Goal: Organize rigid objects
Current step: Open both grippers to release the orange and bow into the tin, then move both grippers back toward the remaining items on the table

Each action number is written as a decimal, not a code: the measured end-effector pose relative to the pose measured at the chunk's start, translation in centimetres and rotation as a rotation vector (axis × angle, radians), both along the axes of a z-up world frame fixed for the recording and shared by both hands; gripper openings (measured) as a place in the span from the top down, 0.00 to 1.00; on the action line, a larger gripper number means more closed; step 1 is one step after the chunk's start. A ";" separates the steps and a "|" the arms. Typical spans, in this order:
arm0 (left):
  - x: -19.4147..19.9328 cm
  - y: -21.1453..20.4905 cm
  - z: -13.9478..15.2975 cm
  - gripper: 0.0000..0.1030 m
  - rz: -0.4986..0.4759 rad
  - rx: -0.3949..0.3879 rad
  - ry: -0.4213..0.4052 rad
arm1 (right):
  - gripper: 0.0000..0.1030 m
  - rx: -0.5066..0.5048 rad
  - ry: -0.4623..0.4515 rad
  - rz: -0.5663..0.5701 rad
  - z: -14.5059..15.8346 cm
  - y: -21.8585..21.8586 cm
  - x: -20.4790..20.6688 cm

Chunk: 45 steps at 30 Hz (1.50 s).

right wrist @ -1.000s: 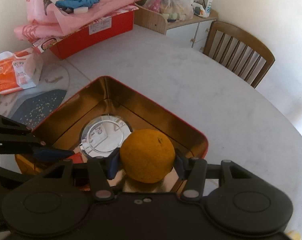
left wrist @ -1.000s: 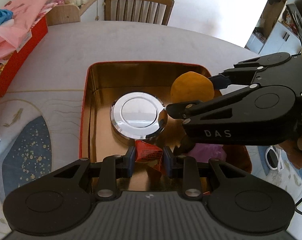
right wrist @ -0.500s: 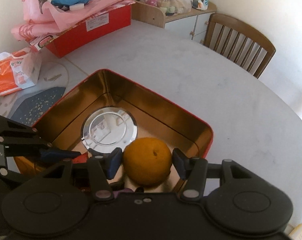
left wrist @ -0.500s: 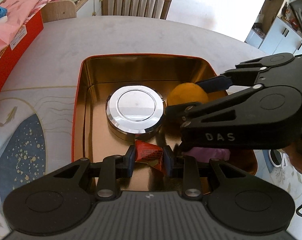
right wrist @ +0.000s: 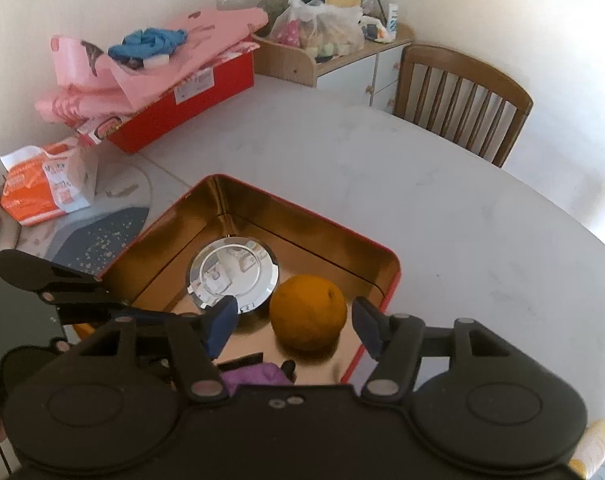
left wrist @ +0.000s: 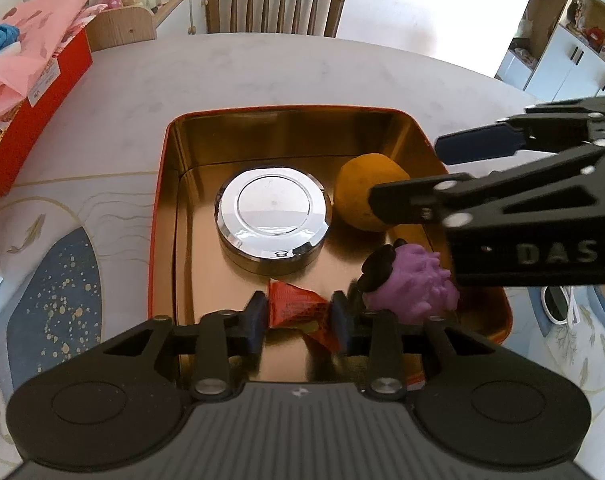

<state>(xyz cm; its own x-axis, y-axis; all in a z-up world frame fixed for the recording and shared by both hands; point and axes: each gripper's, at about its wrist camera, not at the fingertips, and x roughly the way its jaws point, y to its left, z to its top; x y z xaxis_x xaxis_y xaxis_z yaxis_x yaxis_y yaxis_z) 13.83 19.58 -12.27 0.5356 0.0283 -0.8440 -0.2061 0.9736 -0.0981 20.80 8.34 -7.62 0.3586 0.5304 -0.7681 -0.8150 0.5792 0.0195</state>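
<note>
A red tin with a gold inside (left wrist: 164, 208) (right wrist: 302, 216) sits on the table. In it lie a round chrome lid (left wrist: 272, 216) (right wrist: 232, 274), an orange (left wrist: 362, 192) (right wrist: 308, 312) and a purple knobbly toy (left wrist: 416, 284) (right wrist: 254, 376). My left gripper (left wrist: 300, 316) is shut on a red packet (left wrist: 298, 308) low over the tin's near side. My right gripper (right wrist: 294, 320) is open, its fingers on either side of the orange and apart from it; it also shows in the left wrist view (left wrist: 422, 176).
A red box with pink bags (right wrist: 174, 80) stands at the table's far left, an orange tissue pack (right wrist: 42, 184) beside a blue placemat (left wrist: 46, 296). A wooden chair (right wrist: 462, 100) and a low cabinet (right wrist: 334, 56) stand beyond the table.
My right gripper lowered the orange into the tin, then opened and let it go. The orange now rests beside the chrome lid. The left gripper still holds the red packet.
</note>
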 end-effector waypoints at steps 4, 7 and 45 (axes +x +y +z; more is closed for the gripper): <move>-0.5 -0.4 0.7 0.50 0.003 0.016 -0.023 | 0.38 0.031 0.003 -0.020 1.1 -1.4 -0.4; -0.8 -0.7 1.3 0.50 0.011 0.019 -0.036 | 0.38 0.051 0.011 -0.031 1.8 -2.5 -0.8; -1.8 -15.8 7.1 0.20 -0.042 0.028 -0.195 | 0.00 0.238 0.010 -0.252 4.5 -25.1 -4.0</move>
<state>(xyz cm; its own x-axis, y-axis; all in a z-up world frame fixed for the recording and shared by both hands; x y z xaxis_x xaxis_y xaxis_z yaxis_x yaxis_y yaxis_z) 12.08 3.79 -5.16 0.6902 0.0250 -0.7232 -0.1453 0.9838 -0.1047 16.78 -16.73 -3.14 0.4946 0.5909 -0.6374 -0.6459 0.7406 0.1853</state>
